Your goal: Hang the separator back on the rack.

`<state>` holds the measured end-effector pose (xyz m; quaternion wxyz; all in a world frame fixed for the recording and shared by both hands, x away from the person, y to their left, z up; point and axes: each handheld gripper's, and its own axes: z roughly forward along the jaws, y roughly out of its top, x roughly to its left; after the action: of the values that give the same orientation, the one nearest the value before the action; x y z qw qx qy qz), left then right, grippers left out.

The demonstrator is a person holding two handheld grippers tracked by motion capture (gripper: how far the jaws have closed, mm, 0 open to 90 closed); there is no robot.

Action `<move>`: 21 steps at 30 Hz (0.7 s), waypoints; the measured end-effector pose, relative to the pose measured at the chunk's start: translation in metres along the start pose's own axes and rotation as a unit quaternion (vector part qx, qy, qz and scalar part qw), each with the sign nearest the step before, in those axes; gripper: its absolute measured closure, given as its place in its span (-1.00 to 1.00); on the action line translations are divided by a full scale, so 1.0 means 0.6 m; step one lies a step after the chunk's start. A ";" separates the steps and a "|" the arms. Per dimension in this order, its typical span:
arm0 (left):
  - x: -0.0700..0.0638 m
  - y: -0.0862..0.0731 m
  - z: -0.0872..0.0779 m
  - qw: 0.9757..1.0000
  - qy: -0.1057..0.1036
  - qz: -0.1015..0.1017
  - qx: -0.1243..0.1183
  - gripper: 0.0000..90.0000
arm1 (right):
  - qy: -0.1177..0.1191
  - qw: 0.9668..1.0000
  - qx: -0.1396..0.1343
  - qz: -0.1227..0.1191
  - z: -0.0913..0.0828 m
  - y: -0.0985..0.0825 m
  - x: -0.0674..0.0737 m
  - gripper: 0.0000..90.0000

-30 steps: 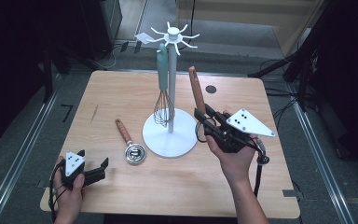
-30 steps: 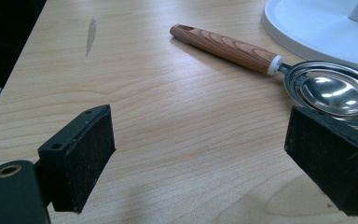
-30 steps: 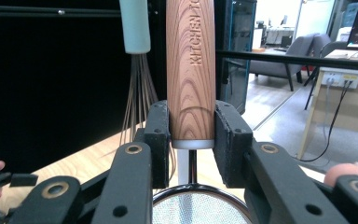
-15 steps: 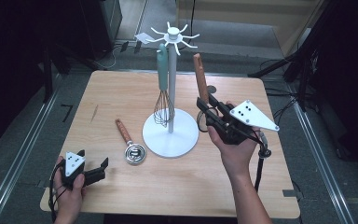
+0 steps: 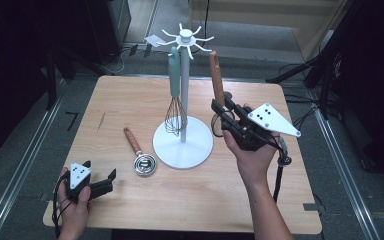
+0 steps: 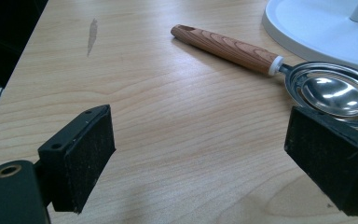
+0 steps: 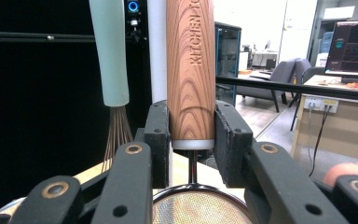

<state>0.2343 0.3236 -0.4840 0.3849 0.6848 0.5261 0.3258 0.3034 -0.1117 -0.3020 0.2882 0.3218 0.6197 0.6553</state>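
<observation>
A white utensil stand [image 5: 185, 35] with hook arms rises from a round base [image 5: 200, 147] at the table's middle. A whisk with a teal handle [image 5: 174, 75] hangs from it. My right gripper [image 5: 220, 109] is to the right of the pole, shut on a wooden-handled strainer [image 5: 216, 77] held upright with its handle tip near the hooks. In the right gripper view the jaws [image 7: 191, 135] clamp the handle [image 7: 191, 70] just above the mesh bowl [image 7: 198, 207], beside the whisk [image 7: 108, 51]. My left gripper [image 5: 100, 186] rests open at the front left.
A second wooden-handled utensil [image 5: 131, 140] with a metal head [image 5: 145, 165] lies on the table left of the base. In the left gripper view it [image 6: 228, 46] lies ahead of the open jaws [image 6: 205, 163], next to the base [image 6: 326, 28]. The table edge [image 5: 180, 225] is close.
My right gripper has lifted the strainer a little, bringing its handle tip up nearer the stand's hooks. The left gripper has stayed where it was.
</observation>
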 end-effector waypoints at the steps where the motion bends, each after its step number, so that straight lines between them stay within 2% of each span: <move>1: 0.000 0.000 0.000 1.000 0.000 0.001 0.001 -0.82 | 0.001 1.000 0.001 -0.001 0.001 0.000 0.000 0.58; 9: 0.000 0.000 0.000 1.000 0.000 -0.001 0.000 -0.82 | -0.001 1.000 0.004 -0.001 0.009 0.001 0.000 0.57; 21: 0.000 0.000 0.000 1.000 0.000 -0.001 0.000 -0.82 | -0.003 1.000 -0.021 0.014 -0.001 0.003 -0.003 0.58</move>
<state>0.2341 0.3238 -0.4839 0.3854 0.6841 0.5270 0.3253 0.3040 -0.1138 -0.3002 0.2878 0.3265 0.6002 0.6711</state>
